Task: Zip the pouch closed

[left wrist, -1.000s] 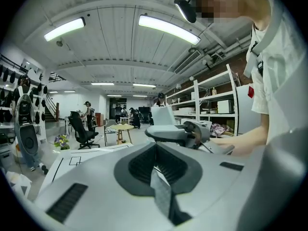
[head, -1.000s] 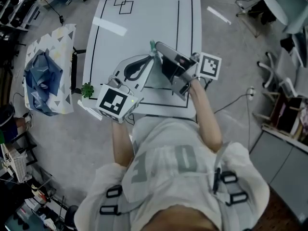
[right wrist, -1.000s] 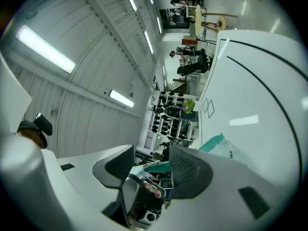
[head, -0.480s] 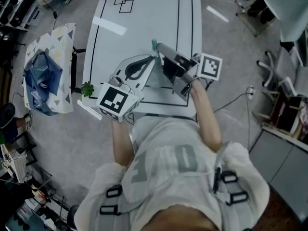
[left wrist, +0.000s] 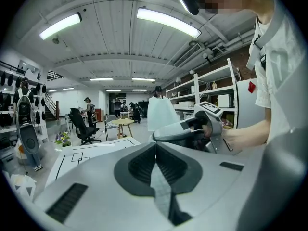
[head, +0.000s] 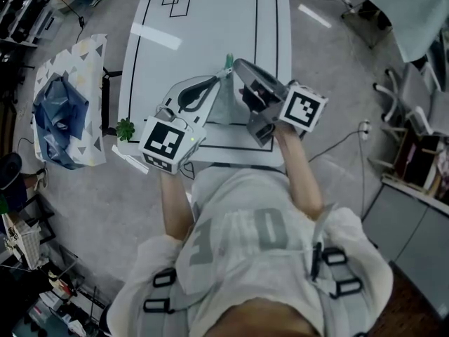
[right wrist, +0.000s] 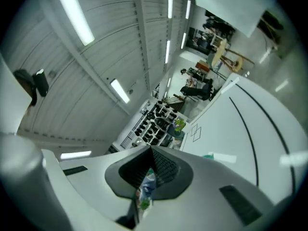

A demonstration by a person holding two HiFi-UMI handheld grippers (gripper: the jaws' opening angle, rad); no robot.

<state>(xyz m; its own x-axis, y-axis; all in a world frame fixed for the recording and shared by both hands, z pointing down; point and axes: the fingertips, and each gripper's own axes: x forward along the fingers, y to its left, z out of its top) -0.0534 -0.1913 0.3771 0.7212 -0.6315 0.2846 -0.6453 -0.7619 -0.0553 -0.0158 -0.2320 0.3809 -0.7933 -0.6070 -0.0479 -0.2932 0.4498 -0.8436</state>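
Note:
A pale, see-through pouch (head: 226,104) with a teal zipper end (head: 228,63) stands lifted over the white table (head: 203,27), between my two grippers. My left gripper (head: 222,83) is shut on a strip of the pouch's fabric (left wrist: 161,191); the rest of the pouch (left wrist: 162,113) rises beyond its tips. My right gripper (head: 237,66) comes in from the right, level and rolled, with its jaws closed on a small blue-and-green tab (right wrist: 146,189) that looks like the zipper pull. The left gripper view also shows the right gripper (left wrist: 192,129) close by.
Black lines and two small squares (head: 175,2) mark the table. A small green plant (head: 126,128) sits by its left edge. On the floor to the left lies a patterned cloth with a blue bag (head: 63,107). Chairs and a cable (head: 351,135) are at the right.
The right gripper's jaws stood apart before and are now shut on the tab. That gripper has rolled, its marker cube now facing up. The left gripper has hardly moved.

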